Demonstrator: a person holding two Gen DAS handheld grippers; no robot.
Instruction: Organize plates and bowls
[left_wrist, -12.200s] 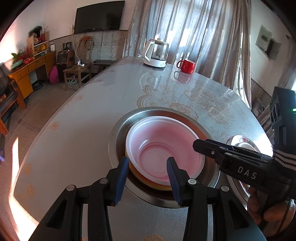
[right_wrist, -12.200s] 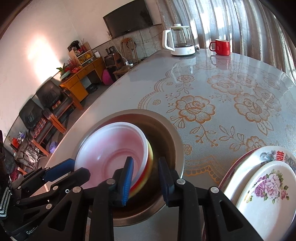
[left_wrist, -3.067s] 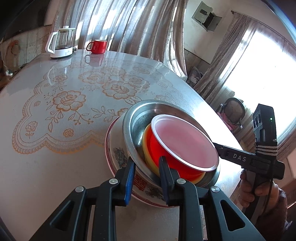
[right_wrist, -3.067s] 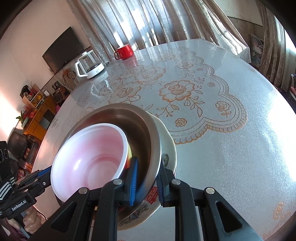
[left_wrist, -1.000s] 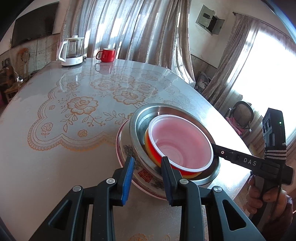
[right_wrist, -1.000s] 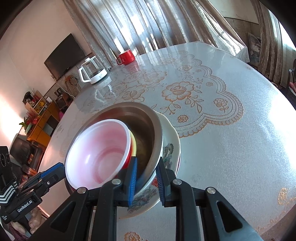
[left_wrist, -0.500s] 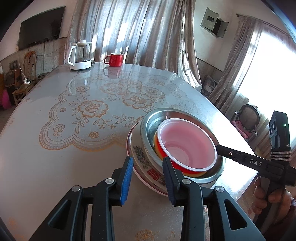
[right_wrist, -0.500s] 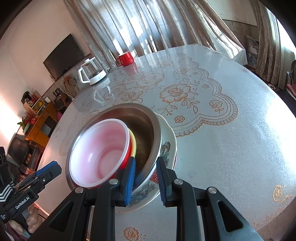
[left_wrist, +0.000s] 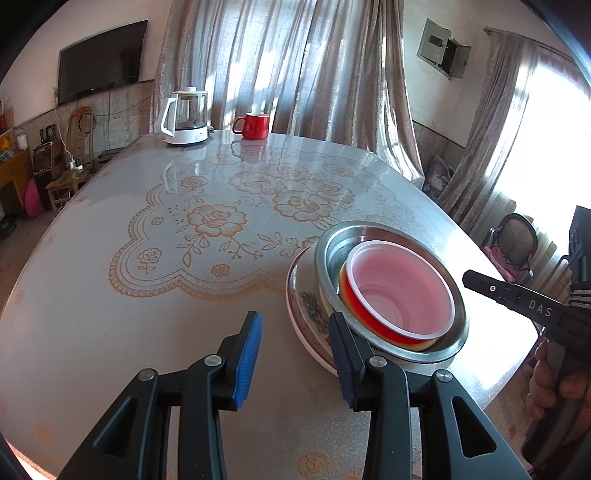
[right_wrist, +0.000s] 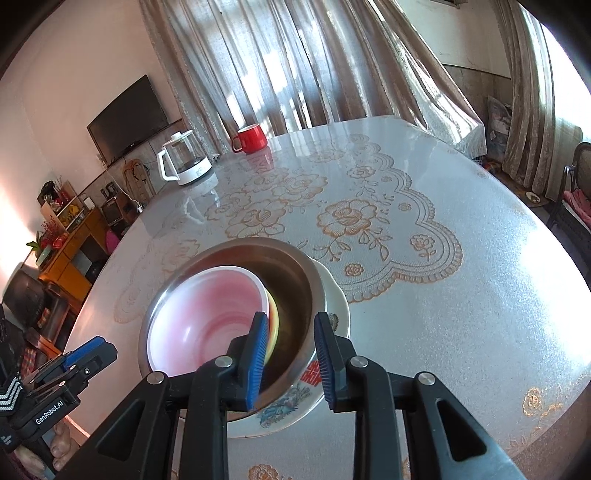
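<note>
Steel bowl (left_wrist: 328, 245) now freed; both grippers' fingers (left_wrist: 248, 354) have opened.

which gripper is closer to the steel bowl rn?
Right. The right gripper straddles the steel bowl rim, jaws open. The left gripper is open beside the stack, its right finger at the plate edge.

Sunlit living room, daylight through sheer curtains.
Curtains (left_wrist: 295, 66) cover the far wall. A television (left_wrist: 99, 61) hangs on the left wall above a wooden cabinet (right_wrist: 72, 247). A chair (left_wrist: 515, 240) stands beside the bright window (left_wrist: 554, 140).
</note>
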